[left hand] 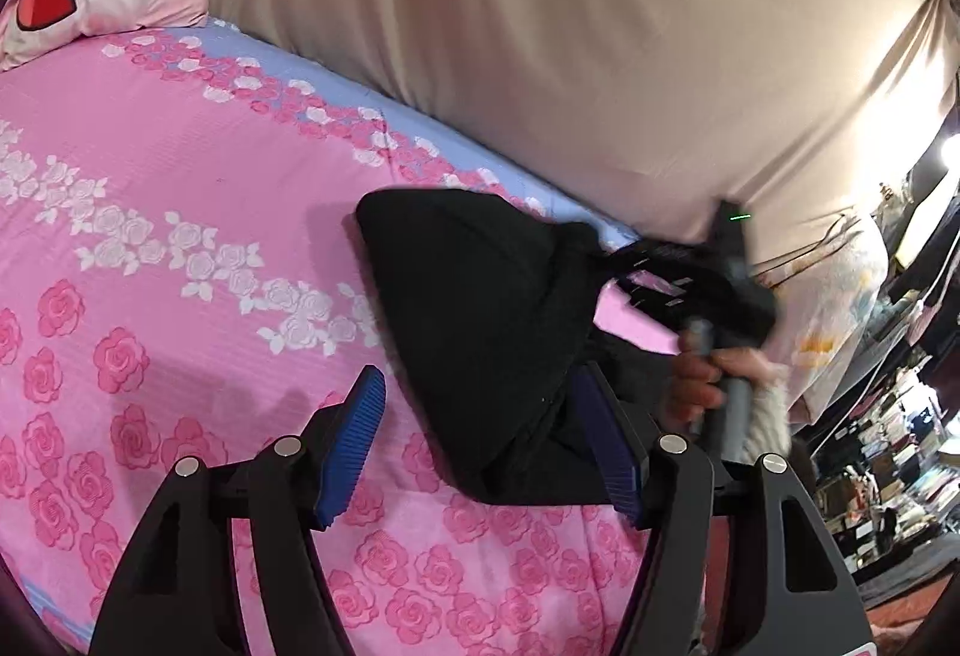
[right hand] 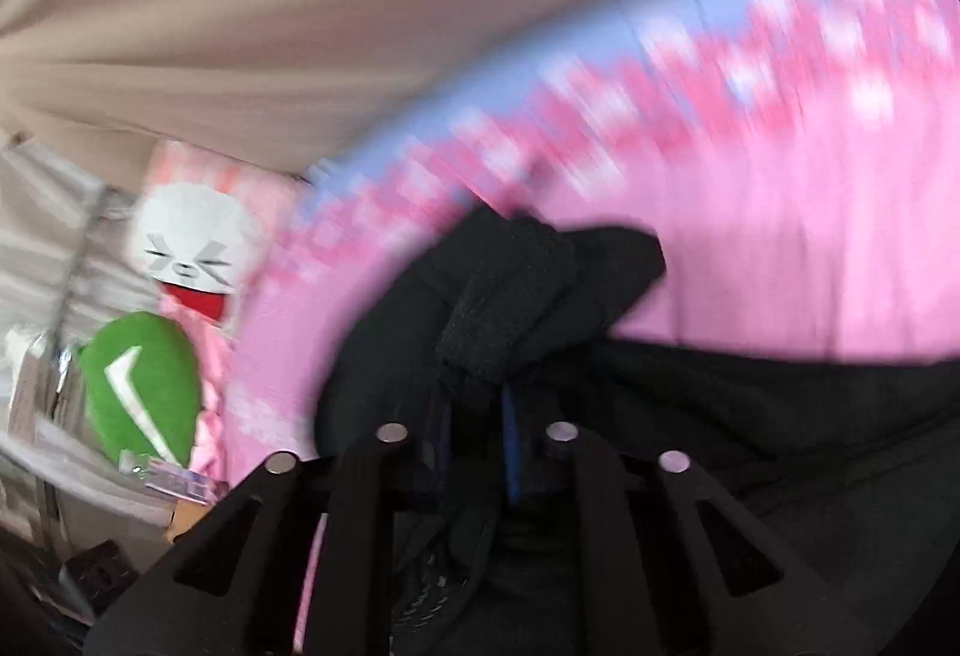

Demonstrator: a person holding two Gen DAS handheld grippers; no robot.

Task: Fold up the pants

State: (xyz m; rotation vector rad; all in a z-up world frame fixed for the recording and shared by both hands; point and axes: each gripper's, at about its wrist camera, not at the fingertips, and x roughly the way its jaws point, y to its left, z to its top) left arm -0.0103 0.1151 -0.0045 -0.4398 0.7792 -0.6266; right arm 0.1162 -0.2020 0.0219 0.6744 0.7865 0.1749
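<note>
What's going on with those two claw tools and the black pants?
Left gripper open, fingers straddling pants. Right gripper shut on pants fabric. Nothing in the way on the bedsheet.

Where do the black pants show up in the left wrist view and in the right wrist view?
Left wrist view: black pants lie centre-right on the bed, by the open left gripper.
Right wrist view: black pants fill the lower centre and right, bunched in the right gripper.
Shared landmark: pink rose bedsheet.
</note>
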